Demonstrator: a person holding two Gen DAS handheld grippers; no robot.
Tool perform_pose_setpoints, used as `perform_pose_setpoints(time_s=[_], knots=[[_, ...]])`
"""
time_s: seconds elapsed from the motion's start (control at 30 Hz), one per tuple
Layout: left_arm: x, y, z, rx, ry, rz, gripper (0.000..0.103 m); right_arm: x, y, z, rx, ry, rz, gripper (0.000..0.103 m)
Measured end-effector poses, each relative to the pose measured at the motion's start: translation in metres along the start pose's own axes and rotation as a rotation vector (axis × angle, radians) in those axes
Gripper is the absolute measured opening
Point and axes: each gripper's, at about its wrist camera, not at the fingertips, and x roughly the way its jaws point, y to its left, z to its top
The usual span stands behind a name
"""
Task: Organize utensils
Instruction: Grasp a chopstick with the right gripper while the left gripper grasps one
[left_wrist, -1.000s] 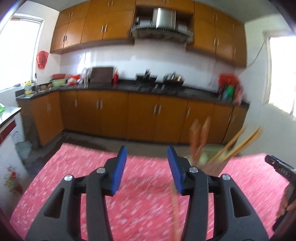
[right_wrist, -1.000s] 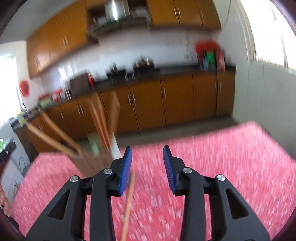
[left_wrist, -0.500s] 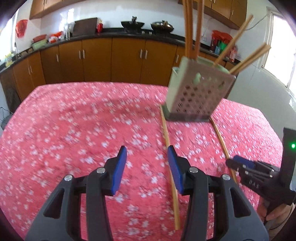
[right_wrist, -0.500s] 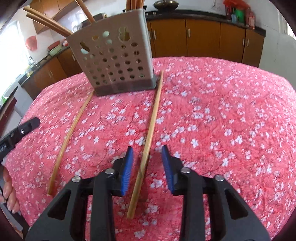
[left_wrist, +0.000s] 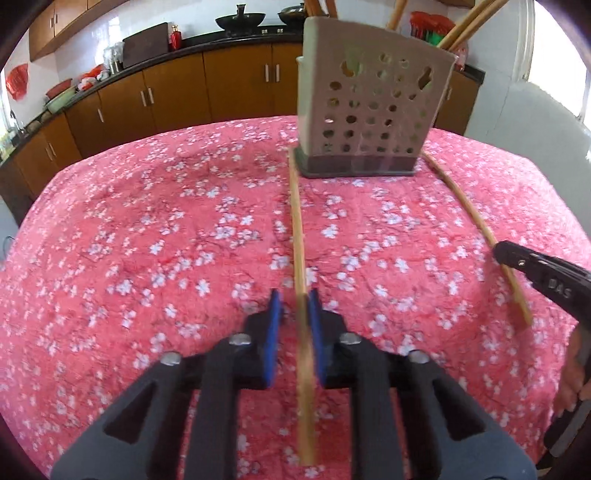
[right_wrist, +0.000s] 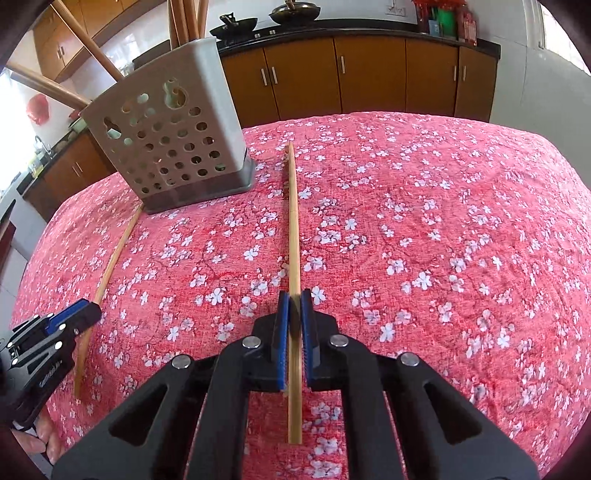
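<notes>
We see two long, pale wooden chopsticks lying flat on the pink floral tablecloth, one to each side of the holder. The left chopstick (left_wrist: 300, 266) runs straight back, its far tip close beside the holder's left base corner. The right chopstick (right_wrist: 293, 236) lies the same way past the holder's other side, well apart from the first. The holder (left_wrist: 369, 107) is a grey, box-shaped caddy with rows of round holes and a darker base; it stands upright on the cloth. Several more wooden chopsticks (right_wrist: 85, 40) lean out of its top at angles.
</notes>
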Motion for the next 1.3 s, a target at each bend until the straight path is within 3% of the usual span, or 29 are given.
perform_pose_setpoints(time_s=[0.2,0.47,1.3], knots=[[0.015,0.043,0.02,-0.114,0.011,0.041,0.008,0.002,0.004,0.004,-0.018,-0.015,-0.017,0.008],[0.029,0.065,0.039,-0.104,0.003,0.027,0.012,0.018,0.008,0.018,-0.065,-0.026,-0.067,0.008],[0.031,0.076,0.038,-0.145,-0.019,-0.007,0.013,0.024,0.007,0.019,-0.061,-0.029,-0.061,0.008]])
